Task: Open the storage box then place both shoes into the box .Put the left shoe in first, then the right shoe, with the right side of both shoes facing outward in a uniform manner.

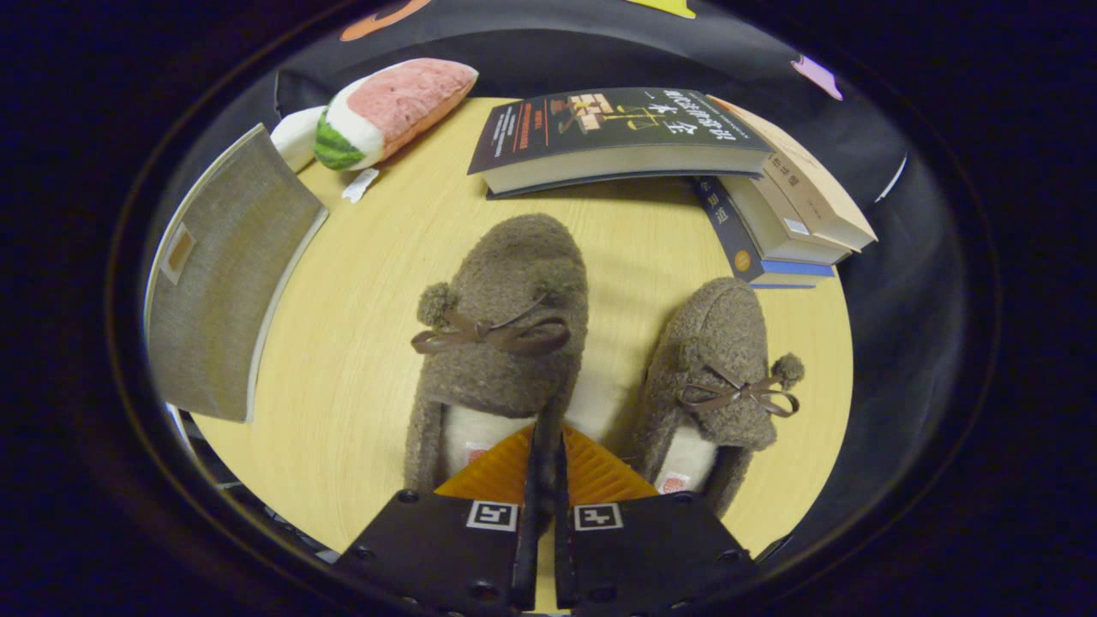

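Two brown fuzzy slippers with bows and pompoms lie toes away from me on the light wooden table (360,360). The bigger-looking one (506,326) is on the left, and its right side wall runs between my fingers. My gripper (545,435) is shut on that wall near the heel opening, both pads pressed against it. The second slipper (720,360) lies just right of the fingers, untouched. The grey fabric storage box (223,274) stands to the left of the slippers. I see a flat grey panel with a pale rim, and its inside is hidden.
Several books (617,133) are stacked and fanned at the table's far side, beyond the slippers, reaching the right edge (788,214). A plush watermelon slice (390,111) lies at the far left corner behind the box. Bare tabletop separates the box from the left slipper.
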Demonstrator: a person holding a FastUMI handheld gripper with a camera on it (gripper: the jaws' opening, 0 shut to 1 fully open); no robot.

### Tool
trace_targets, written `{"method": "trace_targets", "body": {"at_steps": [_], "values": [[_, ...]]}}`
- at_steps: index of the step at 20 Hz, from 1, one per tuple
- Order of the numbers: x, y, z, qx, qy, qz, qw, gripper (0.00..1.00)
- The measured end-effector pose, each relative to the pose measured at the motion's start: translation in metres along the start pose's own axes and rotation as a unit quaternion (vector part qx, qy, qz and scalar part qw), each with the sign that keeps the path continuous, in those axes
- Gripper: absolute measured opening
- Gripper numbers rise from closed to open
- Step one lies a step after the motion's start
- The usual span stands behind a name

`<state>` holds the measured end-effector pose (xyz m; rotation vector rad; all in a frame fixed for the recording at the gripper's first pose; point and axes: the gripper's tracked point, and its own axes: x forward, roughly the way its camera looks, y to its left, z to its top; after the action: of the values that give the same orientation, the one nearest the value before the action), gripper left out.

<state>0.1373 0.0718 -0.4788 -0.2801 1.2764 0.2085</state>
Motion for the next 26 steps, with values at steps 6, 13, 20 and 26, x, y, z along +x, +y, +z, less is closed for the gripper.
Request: {"method": "trace_targets", "body": {"at_steps": [6, 13, 20, 26], "values": [[-0.05, 0.031, 0.017, 0.076, -0.025, 0.108, 0.991, 0.01], [-0.139, 0.075, 0.05, 0.116, -0.072, 0.154, 0.979, 0.0], [-0.227, 0.169, 0.099, 0.133, -0.113, 0.218, 0.96, 0.0], [-0.234, 0.267, 0.116, 0.129, -0.086, 0.221, 0.963, 0.0]]}}
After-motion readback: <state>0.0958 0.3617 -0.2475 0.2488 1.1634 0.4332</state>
